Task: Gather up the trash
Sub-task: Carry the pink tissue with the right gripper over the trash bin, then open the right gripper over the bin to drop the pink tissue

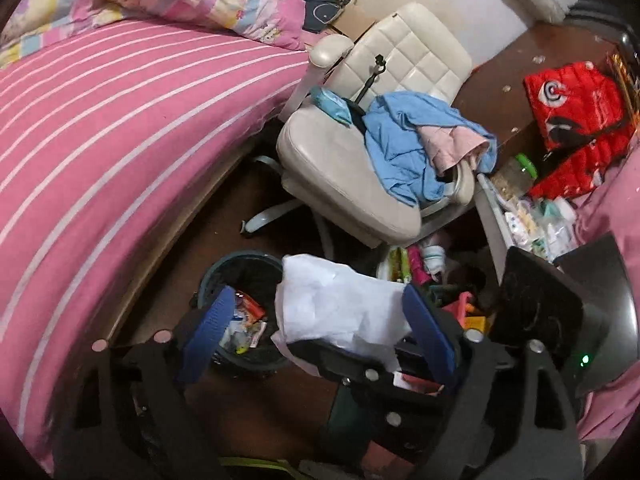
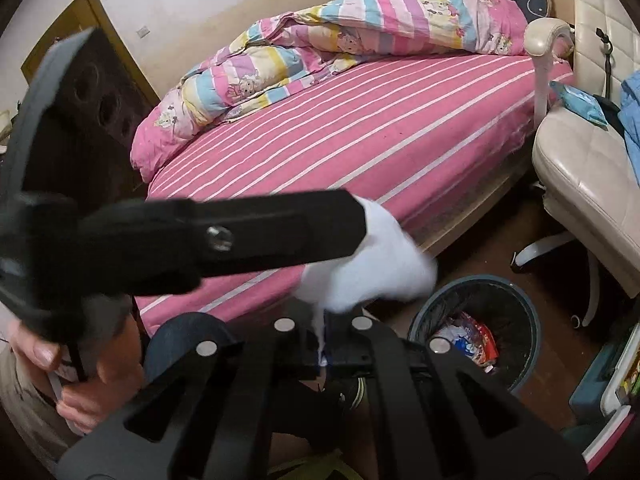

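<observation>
Behind the white tissue (image 2: 372, 264), right tongs (image 2: 325, 354) barely show.

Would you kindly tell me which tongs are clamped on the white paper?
The right tongs, shut on the white paper; the left tongs stand open.

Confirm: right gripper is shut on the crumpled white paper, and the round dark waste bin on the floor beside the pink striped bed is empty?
Not empty. The round dark waste bin already holds colourful wrappers, as the right wrist view shows. The rest stands: the right gripper is shut on the crumpled white paper, and the bin stands on the floor beside the pink striped bed.
</observation>
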`<state>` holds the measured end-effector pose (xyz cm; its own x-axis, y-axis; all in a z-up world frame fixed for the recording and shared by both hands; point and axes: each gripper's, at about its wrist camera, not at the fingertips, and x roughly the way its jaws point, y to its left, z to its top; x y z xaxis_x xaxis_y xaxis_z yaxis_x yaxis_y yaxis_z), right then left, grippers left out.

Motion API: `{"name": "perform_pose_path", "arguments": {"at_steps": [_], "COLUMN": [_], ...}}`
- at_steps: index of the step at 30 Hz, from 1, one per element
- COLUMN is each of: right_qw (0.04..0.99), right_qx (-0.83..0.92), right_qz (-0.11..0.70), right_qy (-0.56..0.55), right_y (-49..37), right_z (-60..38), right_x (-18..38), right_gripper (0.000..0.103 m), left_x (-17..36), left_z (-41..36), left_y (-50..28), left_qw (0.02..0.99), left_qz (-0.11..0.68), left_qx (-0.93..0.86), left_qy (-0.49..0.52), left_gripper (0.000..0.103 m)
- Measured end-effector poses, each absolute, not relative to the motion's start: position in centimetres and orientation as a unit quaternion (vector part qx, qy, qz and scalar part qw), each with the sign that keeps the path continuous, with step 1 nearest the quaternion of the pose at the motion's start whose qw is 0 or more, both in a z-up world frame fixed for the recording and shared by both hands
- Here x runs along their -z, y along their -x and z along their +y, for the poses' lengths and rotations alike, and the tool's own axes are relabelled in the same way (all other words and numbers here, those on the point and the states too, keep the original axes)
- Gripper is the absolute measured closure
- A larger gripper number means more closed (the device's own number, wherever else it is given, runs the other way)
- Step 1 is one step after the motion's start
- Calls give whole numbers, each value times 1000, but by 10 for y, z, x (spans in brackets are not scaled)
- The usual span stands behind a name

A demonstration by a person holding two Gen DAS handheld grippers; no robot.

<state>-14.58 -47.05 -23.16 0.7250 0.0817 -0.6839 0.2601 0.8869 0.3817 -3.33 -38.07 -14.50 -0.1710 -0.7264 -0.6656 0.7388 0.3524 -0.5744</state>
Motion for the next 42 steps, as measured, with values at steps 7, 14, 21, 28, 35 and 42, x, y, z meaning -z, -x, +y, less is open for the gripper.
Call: {"name": "perform_pose_path", "arguments": {"at_steps": [7, 14, 21, 28, 35, 42], "right_qw": [901, 897, 887, 867, 835, 794], "right_qx": [45, 52, 74, 104, 133, 156], "right_qz": [361, 364, 374, 400, 437, 487], "right_qy": [-235, -243, -259, -279, -307, -327], "right_y": [155, 157, 162, 167, 168, 166], "right_z": [-472, -477, -491, -514, -549, -574], "right_x": [237, 241, 256, 287, 333, 392], "right_gripper": [102, 102, 102, 102, 102, 102], "left_x": [162, 169, 187, 228, 296, 368], "left_z": [-387, -391, -413, -447, -489, -527], "left_y": [36, 36, 42, 48, 52, 56], "left_qw": [618, 616, 603, 577, 541, 499], "left_qz": [539, 540, 553, 585, 633, 685], "left_qx": [572, 574, 574, 568, 548, 523], "left_qy": [-20, -17, -34, -49, -76, -89], "left_gripper": [102, 102, 102, 102, 102, 102]}}
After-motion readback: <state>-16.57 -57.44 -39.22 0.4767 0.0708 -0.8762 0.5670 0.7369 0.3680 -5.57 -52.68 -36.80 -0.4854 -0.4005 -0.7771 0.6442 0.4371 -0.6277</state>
